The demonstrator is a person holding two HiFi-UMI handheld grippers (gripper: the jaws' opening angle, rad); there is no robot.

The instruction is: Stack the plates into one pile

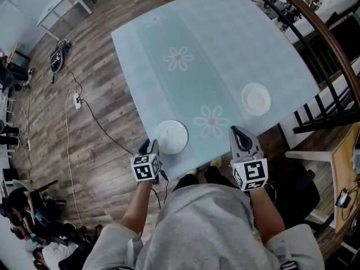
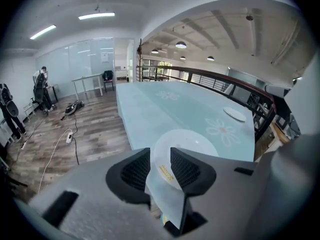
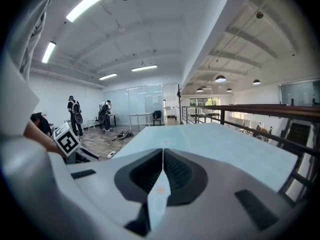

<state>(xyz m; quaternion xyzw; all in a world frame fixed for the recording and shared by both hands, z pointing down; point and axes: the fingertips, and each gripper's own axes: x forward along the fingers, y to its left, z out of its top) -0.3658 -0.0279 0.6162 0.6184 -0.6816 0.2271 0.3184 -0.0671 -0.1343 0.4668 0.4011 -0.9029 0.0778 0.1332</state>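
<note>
**A:** what's the left gripper (image 2: 160, 152) doing?

**B:** jaws a little apart, nothing clamped; near plate (image 1: 171, 136) sits on the table (image 1: 225, 38) just ahead of them, by the front edge

**A:** and the right gripper (image 3: 163, 152)?

**B:** jaws pressed together, empty; other plate (image 1: 256, 99) lies well apart, over by the table's right side

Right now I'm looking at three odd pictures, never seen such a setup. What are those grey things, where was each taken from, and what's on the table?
A person holds a two-jaw gripper in each hand. One picture comes from a camera on their head, looking down; the other two from cameras riding on the grippers. On the pale blue flowered tablecloth two white plates lie apart: the near plate and the far plate. The left gripper is open at the near plate's rim; the right gripper is shut and empty.
</note>
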